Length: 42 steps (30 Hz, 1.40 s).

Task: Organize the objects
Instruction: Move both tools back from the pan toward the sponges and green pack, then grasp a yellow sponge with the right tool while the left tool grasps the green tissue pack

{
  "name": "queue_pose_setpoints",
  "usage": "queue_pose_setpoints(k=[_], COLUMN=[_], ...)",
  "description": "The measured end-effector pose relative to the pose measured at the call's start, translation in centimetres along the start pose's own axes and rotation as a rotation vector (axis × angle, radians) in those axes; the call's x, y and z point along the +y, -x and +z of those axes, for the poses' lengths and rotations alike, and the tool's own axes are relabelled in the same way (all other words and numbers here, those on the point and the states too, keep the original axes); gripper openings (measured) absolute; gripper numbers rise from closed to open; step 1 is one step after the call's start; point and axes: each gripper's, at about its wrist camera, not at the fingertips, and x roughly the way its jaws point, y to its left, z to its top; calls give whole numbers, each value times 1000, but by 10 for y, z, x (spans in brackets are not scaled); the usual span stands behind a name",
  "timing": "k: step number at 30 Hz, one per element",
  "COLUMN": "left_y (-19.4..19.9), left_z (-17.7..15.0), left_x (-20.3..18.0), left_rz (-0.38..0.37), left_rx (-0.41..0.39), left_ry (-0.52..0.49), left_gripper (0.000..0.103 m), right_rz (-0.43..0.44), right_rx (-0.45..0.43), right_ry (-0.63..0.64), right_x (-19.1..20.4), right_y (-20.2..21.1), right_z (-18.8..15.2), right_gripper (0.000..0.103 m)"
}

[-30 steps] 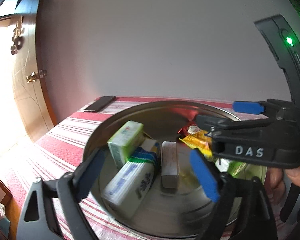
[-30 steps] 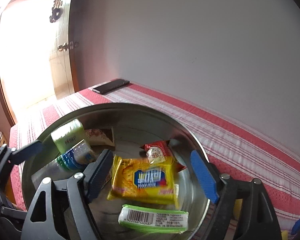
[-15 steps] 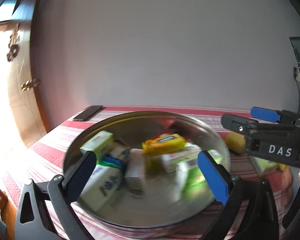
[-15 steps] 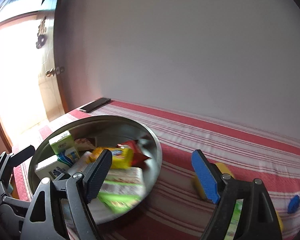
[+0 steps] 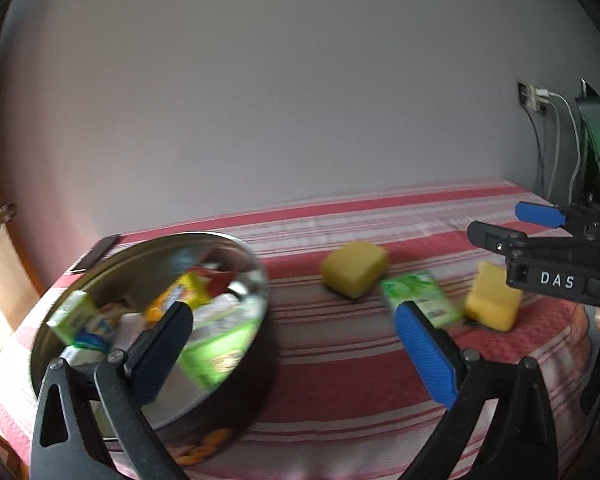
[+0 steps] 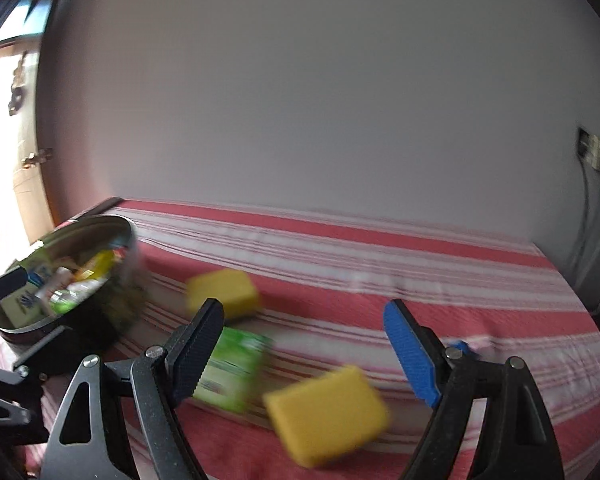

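The left hand-held gripper (image 5: 296, 344) stands wide, its two fingers far apart with nothing between the pads; it holds nothing and touches nothing. The right hand-held gripper (image 6: 304, 350) is also spread apart, less widely, and is empty too; in its own view a yellow sponge (image 6: 326, 414) and a green packet (image 6: 232, 368) lie on the surface below the gap between its fingers, clear of the pads.

A round metal pan (image 5: 256, 280) sits at the left end of the surface (image 5: 340, 372), which is covered with a red and white striped cloth. The pan holds a heap of small packets: a yellow one (image 5: 180, 294), a red one (image 5: 218, 278) and green and white boxes (image 5: 216, 350), all blurred. A dark flat phone (image 5: 96, 254) lies at the far left corner, behind the pan.

To the right of the pan, out on the cloth, lie a second yellow sponge (image 5: 354, 272), then the green packet just beside it, then the first sponge nearer the right edge. A small blue thing (image 6: 462, 347) lies further right, too blurred to tell.
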Motion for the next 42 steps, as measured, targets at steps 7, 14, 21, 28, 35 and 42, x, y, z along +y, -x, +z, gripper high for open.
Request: queue_pose_setpoints(k=[7, 14, 21, 28, 35, 42], left_y=[-19, -31, -36, -38, -44, -61], left_z=[5, 5, 3, 5, 7, 11], left_x=[-40, -35, -34, -38, -54, -72], left_rz=[-68, -60, -64, -70, -94, -149], left_rx=[68, 110, 119, 121, 132, 199], left_ry=[-45, -7, 0, -12, -53, -89], left_gripper=[103, 103, 103, 103, 103, 103], right_rz=[43, 188, 197, 153, 129, 19], right_rx=[78, 172, 261, 337, 256, 167], right_ry=[9, 73, 134, 110, -15, -99], right_x=[-26, -28, -19, -24, -43, -49], right_y=[-5, -11, -26, -40, -30, -29], right_z=[-14, -22, -29, -33, -25, -16], right_gripper=[84, 84, 84, 69, 68, 68])
